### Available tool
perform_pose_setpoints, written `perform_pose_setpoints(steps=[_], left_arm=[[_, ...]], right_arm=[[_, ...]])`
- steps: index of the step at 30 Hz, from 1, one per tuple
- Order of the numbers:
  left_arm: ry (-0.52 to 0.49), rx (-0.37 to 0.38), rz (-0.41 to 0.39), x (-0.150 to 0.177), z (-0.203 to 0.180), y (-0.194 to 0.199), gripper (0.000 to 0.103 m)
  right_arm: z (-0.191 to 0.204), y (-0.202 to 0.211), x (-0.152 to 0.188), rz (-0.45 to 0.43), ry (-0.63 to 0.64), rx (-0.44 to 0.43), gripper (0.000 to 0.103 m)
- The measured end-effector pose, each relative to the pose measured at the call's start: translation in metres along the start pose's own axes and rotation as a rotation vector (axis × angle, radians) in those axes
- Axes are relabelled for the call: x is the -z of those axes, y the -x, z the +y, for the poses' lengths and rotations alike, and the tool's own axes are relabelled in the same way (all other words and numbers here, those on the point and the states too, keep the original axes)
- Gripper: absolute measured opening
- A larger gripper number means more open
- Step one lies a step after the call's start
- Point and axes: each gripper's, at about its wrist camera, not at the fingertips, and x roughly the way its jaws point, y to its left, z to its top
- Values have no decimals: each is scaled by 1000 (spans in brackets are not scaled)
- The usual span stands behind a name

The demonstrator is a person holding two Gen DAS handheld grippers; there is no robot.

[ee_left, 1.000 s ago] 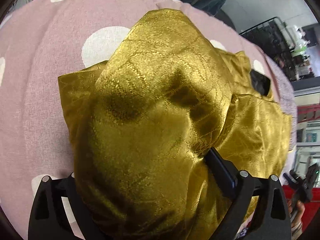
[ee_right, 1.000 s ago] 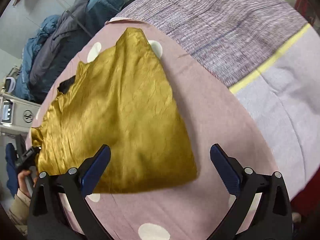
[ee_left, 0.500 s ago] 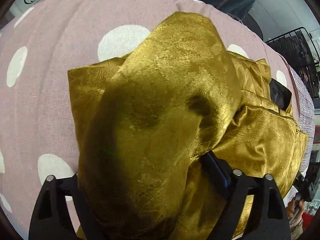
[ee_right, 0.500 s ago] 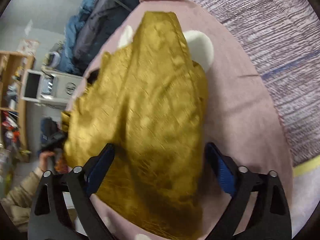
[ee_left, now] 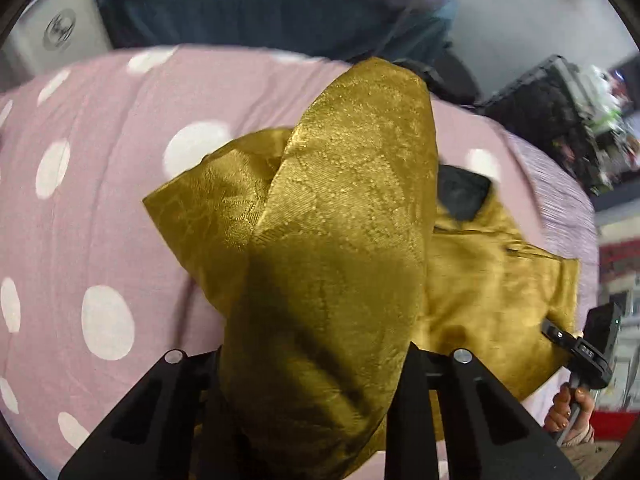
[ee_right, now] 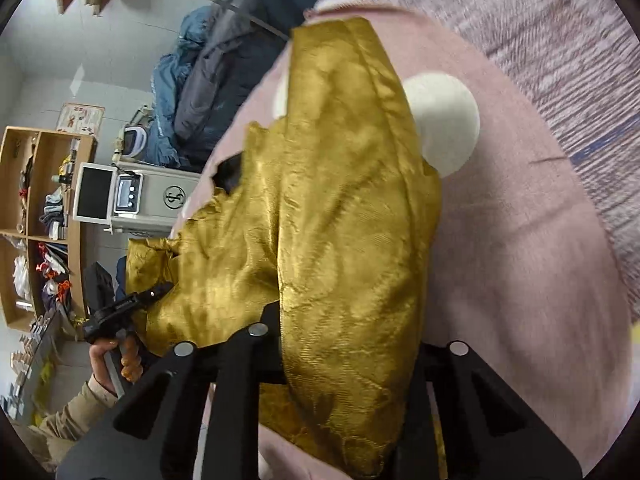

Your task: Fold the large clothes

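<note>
A shiny gold patterned garment (ee_left: 344,220) lies partly on the pink polka-dot sheet (ee_left: 92,200). My left gripper (ee_left: 316,384) is shut on one edge of it and holds that part lifted, the cloth draping over the jaws. My right gripper (ee_right: 344,364) is shut on another edge of the same garment (ee_right: 328,200) and holds it raised. A black lining or collar patch (ee_left: 460,196) shows on the flat part. Each view shows the other hand-held gripper at the garment's far edge, in the left wrist view (ee_left: 588,348) and the right wrist view (ee_right: 120,308).
The bed has a grey striped blanket (ee_right: 560,40) beyond the pink sheet. Blue and grey bedding (ee_right: 200,80) is piled at the head. A grey machine (ee_right: 136,196) and wooden shelves (ee_right: 36,224) stand beside the bed. A black wire rack (ee_left: 552,112) stands to the right.
Both grippers have closed on the garment and lifted their edges up; the right gripper was open over the flat cloth a second ago. The cloth now bunches between them.
</note>
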Motion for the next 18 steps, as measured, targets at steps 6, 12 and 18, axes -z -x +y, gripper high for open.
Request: perform_pose_setpoints(steps=[6,12,18], left_arm=[[-261,116,-44,-9,-106,40,18],[-439,350,-73,-26,-234,58,18],[-693,494,-44,-32,-400,34,18]], right_arm=[[24,85,23,-178,28,-16,12],[14,228,29,-437,6,83,12],[-44,364,51,-679,-151,181,12]])
